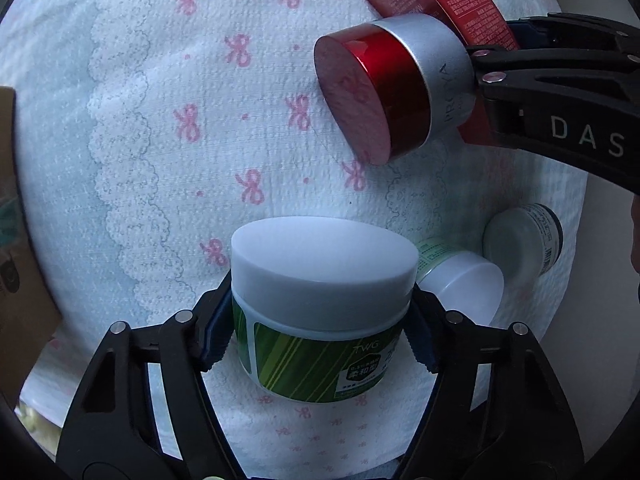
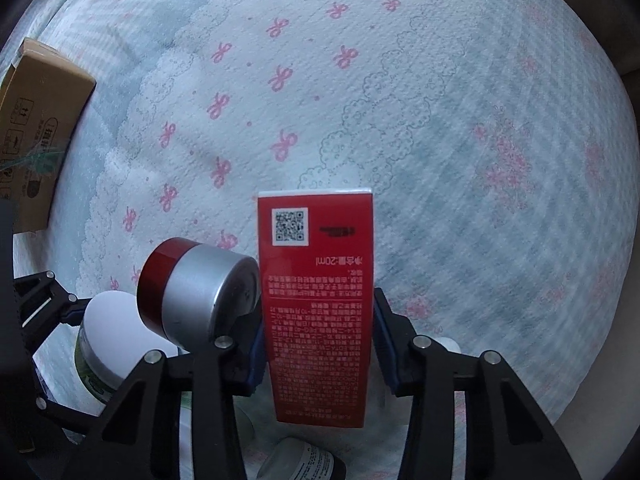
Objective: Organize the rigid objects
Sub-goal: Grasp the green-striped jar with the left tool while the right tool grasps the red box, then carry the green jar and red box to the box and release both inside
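Green-labelled jar (image 1: pixel 320 320) gripped by left claw (image 1: pixel 320 340) | red box (image 2: pixel 318 300) gripped by right claw (image 2: pixel 318 344)

Pale blue cloth (image 2: pixel 460 128) w/ pink bow print & lacy cloud outlines; brown cardboard box (image 2: pixel 36 128) at its left edge.
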